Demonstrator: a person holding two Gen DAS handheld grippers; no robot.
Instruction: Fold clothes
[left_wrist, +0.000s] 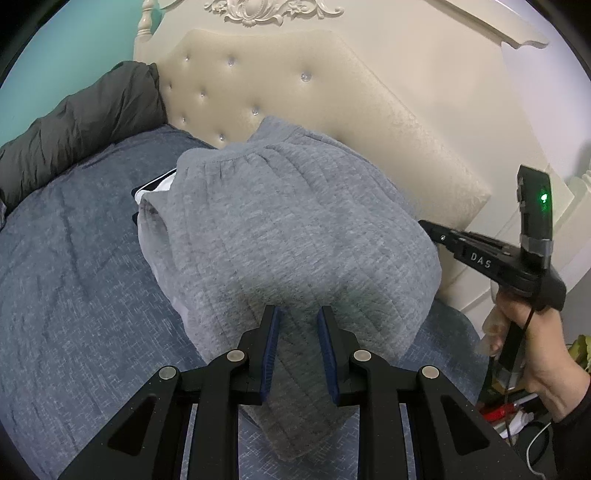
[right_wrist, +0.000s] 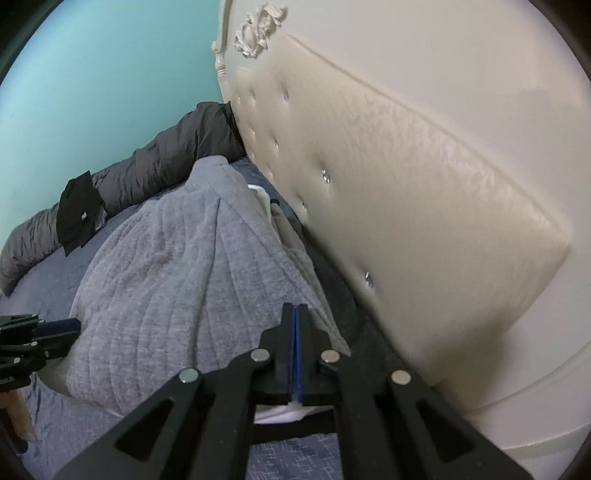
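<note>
1. Left tool (left_wrist: 297, 314) pinching a raised ridge of the grey quilted garment (left_wrist: 295, 221), pads on either side of the cloth, near the bed's (left_wrist: 74, 295) front edge.
2. Right tool (right_wrist: 295, 314) clamping shut on the garment's edge, by the headboard (right_wrist: 406, 184) side.
3. Lying bunched and humped mid-bed, white lining (left_wrist: 159, 186) showing; not looking neatly folded, so folding and flattening seemingly remaining.
4. Resting beyond, at the far edge: a dark jacket (right_wrist: 147, 162).

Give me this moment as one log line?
task: fold clothes | left gripper: shut on grey garment | right gripper: shut on its other edge | garment lifted over blue bedspread | by headboard
</note>
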